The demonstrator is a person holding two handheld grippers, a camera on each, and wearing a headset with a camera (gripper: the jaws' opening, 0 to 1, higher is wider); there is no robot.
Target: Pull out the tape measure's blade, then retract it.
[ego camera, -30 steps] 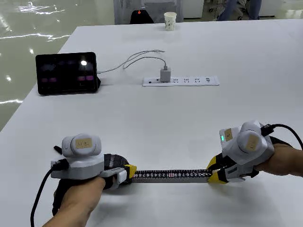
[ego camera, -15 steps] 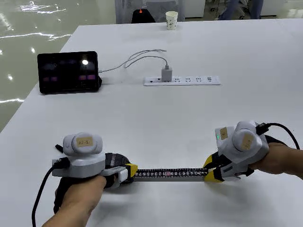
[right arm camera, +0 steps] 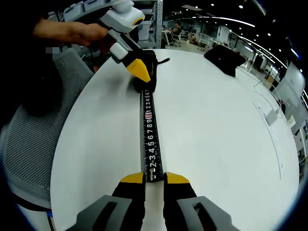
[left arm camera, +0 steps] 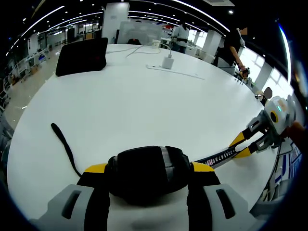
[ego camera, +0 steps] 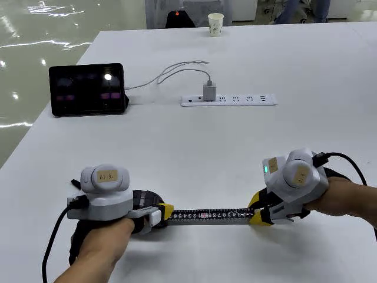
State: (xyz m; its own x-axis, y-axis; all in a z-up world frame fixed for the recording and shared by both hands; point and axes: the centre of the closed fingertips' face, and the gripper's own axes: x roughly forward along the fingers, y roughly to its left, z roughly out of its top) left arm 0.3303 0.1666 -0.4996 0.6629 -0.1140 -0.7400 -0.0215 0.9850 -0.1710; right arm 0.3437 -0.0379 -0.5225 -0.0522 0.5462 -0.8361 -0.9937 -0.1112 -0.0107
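1. The left hand-held gripper (ego camera: 160,211) stays clenched around the tape measure's case (left arm camera: 149,173), low over the white table (ego camera: 235,153) near its front edge.
2. Between the two grippers, the blade (ego camera: 209,215) spans a shorter stretch than a second ago, numbers facing up.
3. The right hand-held gripper (ego camera: 257,210), jaws pinched on the blade's tip, has drifted inward toward the case. This suggests the pull-out is done and retraction is under way.

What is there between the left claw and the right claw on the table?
The pulled-out blade runs from the tape measure in the left claw to the right claw, along the table, seen in the head view.
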